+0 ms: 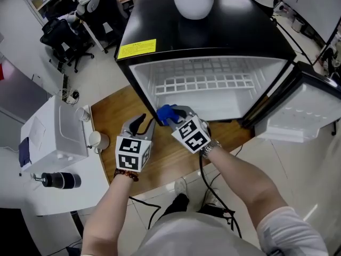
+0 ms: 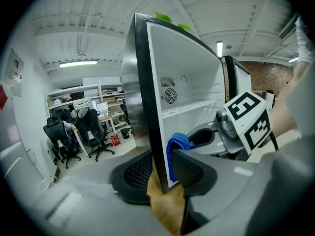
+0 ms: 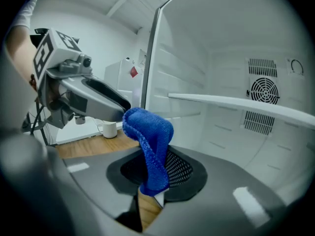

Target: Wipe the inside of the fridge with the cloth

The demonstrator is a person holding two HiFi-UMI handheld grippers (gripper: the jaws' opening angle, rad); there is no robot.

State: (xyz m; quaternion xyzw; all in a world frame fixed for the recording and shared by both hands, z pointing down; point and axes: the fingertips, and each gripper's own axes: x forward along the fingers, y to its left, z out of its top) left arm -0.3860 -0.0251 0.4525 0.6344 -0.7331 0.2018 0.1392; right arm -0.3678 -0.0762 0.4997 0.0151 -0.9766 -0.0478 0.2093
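Blue cloth (image 3: 146, 132) pinched in right tongs (image 3: 152, 177) at fridge (image 1: 213, 49).

The yellow label (image 1: 137, 48) on the fridge (image 1: 240, 32) top bears print too small to read.

The head view is looking steeply down onto the fridge (image 1: 213, 68). Both gripper views are looking along their jaws, close up, sharing its white interior.

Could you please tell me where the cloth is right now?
In the head view, the cloth is pinched in the right tongs at the open front of the fridge, by its lower left corner, beside the left tongs.
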